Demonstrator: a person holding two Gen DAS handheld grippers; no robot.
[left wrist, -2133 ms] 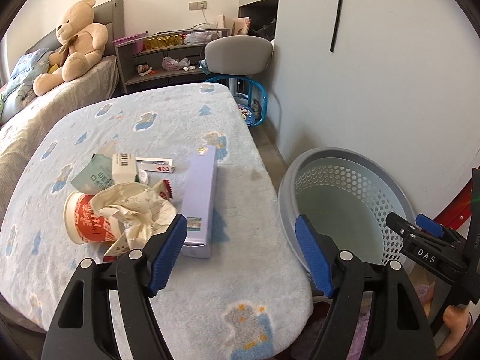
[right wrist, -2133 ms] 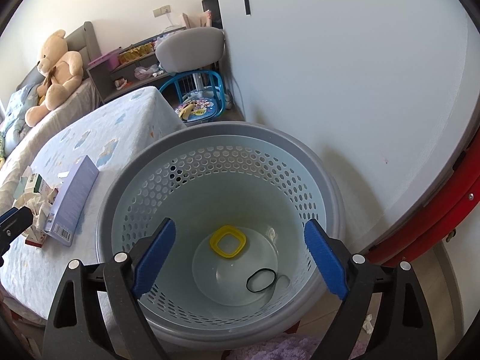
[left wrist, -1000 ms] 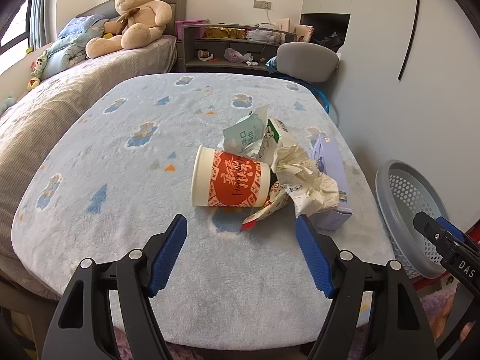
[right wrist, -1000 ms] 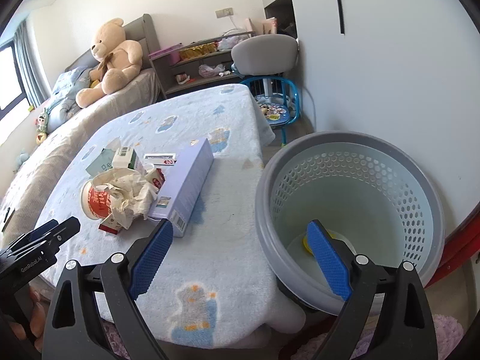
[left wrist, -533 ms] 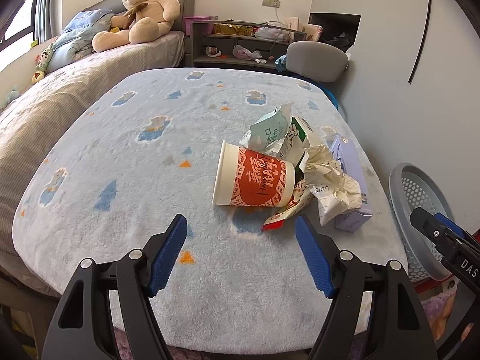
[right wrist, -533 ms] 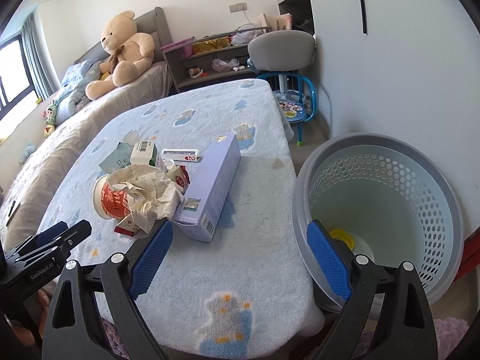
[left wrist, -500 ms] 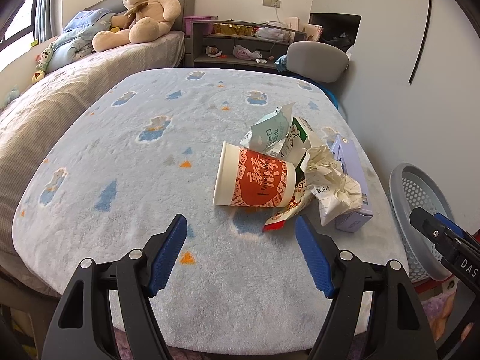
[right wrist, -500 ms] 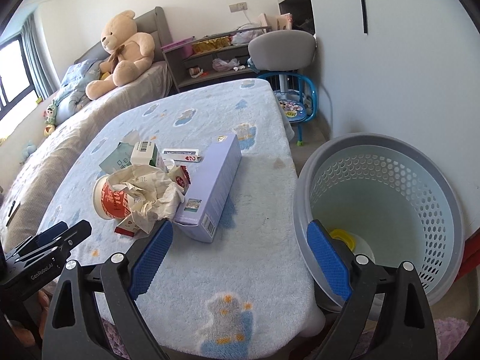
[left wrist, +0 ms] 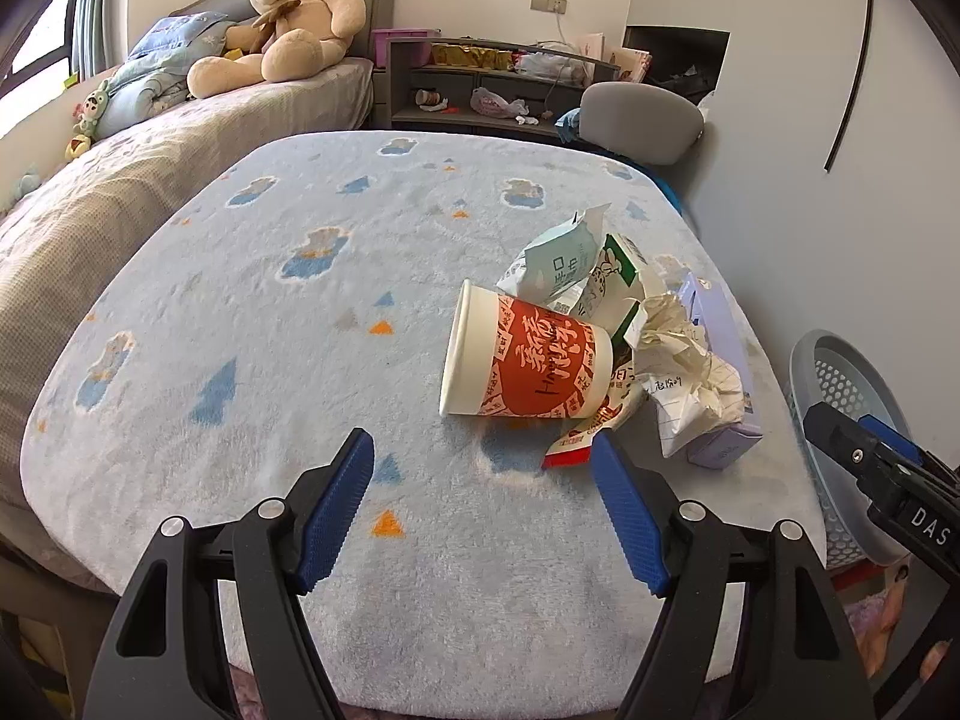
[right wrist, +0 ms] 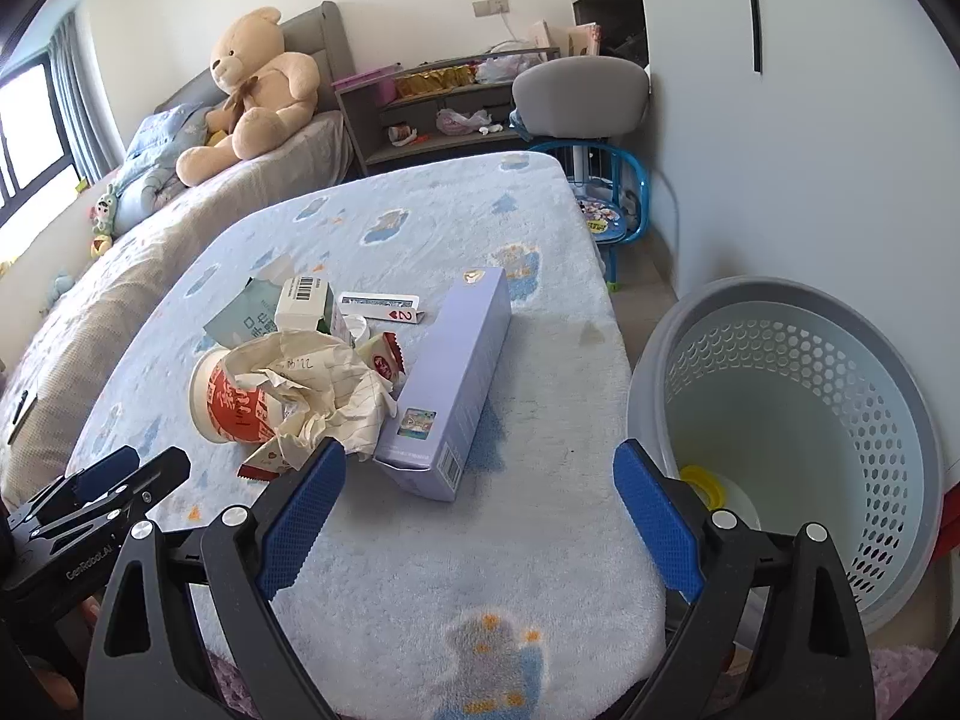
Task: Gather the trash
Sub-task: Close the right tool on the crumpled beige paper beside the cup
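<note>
A pile of trash lies on the blue blanket-covered table (left wrist: 252,324): a red and white paper cup (left wrist: 522,366) on its side, crumpled paper (left wrist: 684,372), a teal pouch (left wrist: 558,267), a small carton (left wrist: 618,276), a red wrapper (left wrist: 570,447) and a long lilac box (right wrist: 450,384). The cup (right wrist: 228,405) and paper (right wrist: 312,384) also show in the right wrist view. My left gripper (left wrist: 483,504) is open and empty, just short of the cup. My right gripper (right wrist: 477,516) is open and empty over the table's near edge, in front of the lilac box.
A grey perforated basket (right wrist: 798,438) stands on the floor right of the table, with a yellow ring (right wrist: 699,480) inside. A bed with a teddy bear (left wrist: 288,18), a shelf (left wrist: 480,90) and a grey chair (left wrist: 642,120) lie beyond the table.
The left gripper has drifted slightly left and closer to the table; the cup now sits right of its centre. The right gripper has barely moved. Both stay open.
</note>
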